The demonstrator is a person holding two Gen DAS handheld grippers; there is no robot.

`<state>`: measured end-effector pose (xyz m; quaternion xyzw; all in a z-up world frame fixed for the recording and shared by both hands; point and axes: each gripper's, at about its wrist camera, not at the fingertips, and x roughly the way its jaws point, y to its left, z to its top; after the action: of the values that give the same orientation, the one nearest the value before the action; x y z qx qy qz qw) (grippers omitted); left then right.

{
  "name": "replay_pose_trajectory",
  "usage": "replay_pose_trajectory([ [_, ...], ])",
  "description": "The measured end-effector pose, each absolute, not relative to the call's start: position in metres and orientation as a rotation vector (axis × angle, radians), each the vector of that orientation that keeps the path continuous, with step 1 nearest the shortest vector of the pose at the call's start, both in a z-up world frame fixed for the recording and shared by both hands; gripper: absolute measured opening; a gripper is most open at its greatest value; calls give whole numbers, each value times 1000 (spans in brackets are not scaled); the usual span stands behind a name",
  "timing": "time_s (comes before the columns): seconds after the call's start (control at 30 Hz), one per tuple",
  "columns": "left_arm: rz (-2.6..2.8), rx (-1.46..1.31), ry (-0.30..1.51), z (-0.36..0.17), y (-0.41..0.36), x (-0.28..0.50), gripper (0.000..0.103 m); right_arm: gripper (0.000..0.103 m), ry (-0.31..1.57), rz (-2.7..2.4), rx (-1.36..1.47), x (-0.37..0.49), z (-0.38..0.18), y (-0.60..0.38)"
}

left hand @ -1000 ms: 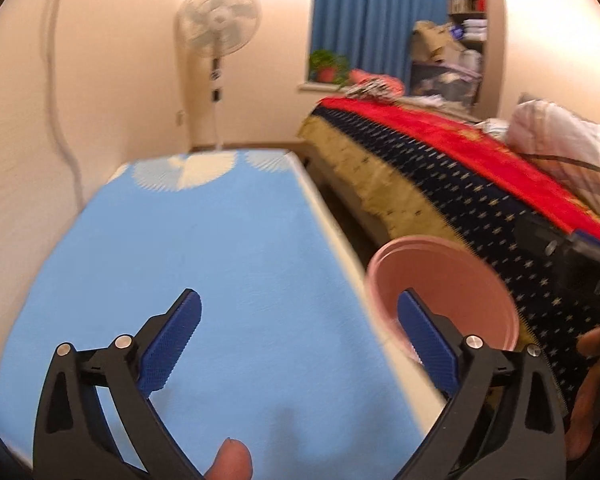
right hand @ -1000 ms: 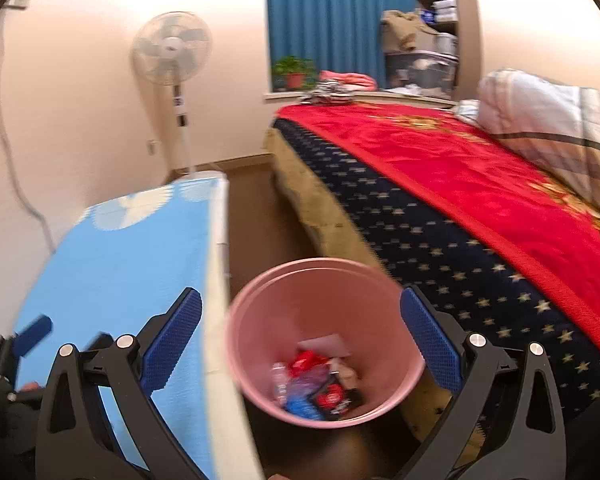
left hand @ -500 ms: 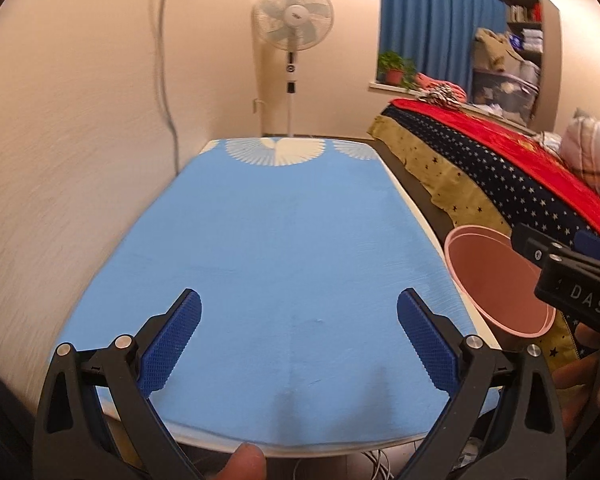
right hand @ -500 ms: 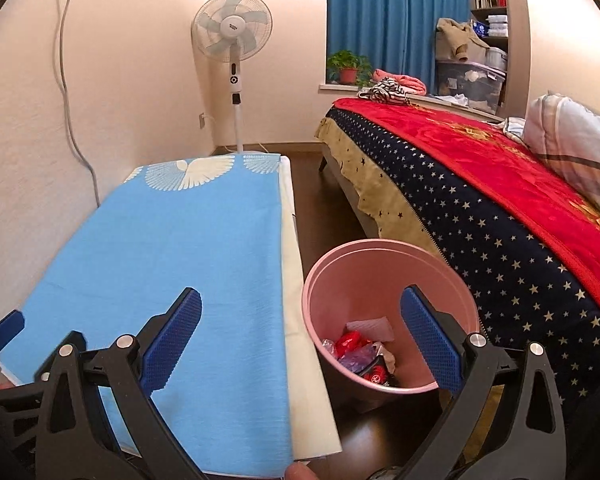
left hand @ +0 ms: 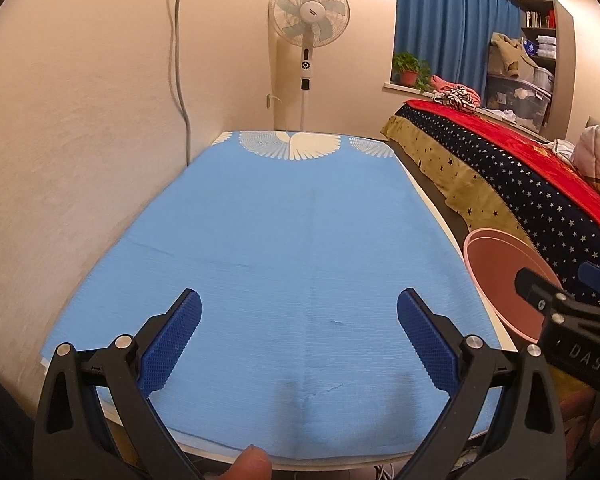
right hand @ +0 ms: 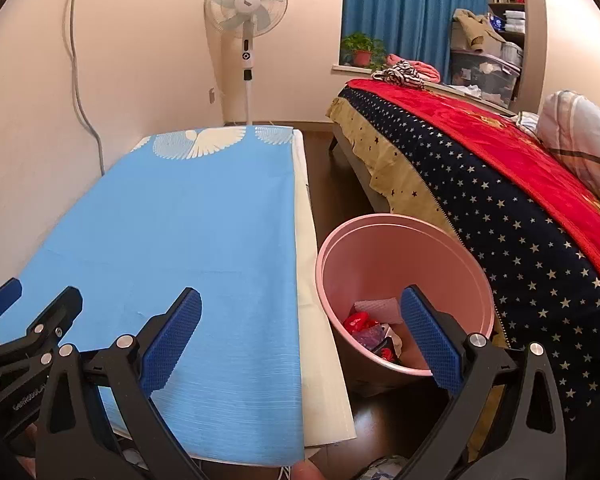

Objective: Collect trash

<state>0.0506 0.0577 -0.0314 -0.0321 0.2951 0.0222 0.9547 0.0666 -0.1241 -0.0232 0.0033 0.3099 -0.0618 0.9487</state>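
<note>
Trash (right hand: pixel 374 330) lies at the bottom of a pink bin (right hand: pixel 404 240) that stands on the dark floor (right hand: pixel 324 168), between the edge of the surface (right hand: pixel 312 280) and the bed (right hand: pixel 500 184). The bin stands upright with its round mouth facing up, its long axis vertical; in the right wrist view its rim looks tipped toward the camera, though the fisheye lens may cause that. The heap inside is a jumble: a red wrapper, a pale pink sheet and some purplish and white scraps, with no single direction to it, and the right claw's blue finger pad (right hand: pixel 428 336) covers its right side. The right claw (right hand: pixel 300 330) is spread wide and holds nothing, one finger over the blue cloth (right hand: pixel 188 216) and the other over the bin. The left claw (left hand: pixel 300 338) is likewise wide and empty above the blue cloth, which covers most of the surface up to a white fan-shaped pattern at the far end. In the left wrist view only the upper part of the bin (left hand: pixel 496 264) shows; the right tool's black body hides its lower edge, and the trash cannot be seen there. A fingertip (left hand: pixel 250 464) pokes in at the bottom edge, cut off. A standing fan (right hand: pixel 246 4) and blue curtains (right hand: pixel 404 12) stand at the far wall.
</note>
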Motion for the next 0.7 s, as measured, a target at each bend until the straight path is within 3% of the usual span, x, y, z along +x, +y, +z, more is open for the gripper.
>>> replay_pose_trajectory([
  [0.7, 41, -73, 604, -36, 57, 54, 95, 98, 645, -129, -7, 71, -29, -124],
])
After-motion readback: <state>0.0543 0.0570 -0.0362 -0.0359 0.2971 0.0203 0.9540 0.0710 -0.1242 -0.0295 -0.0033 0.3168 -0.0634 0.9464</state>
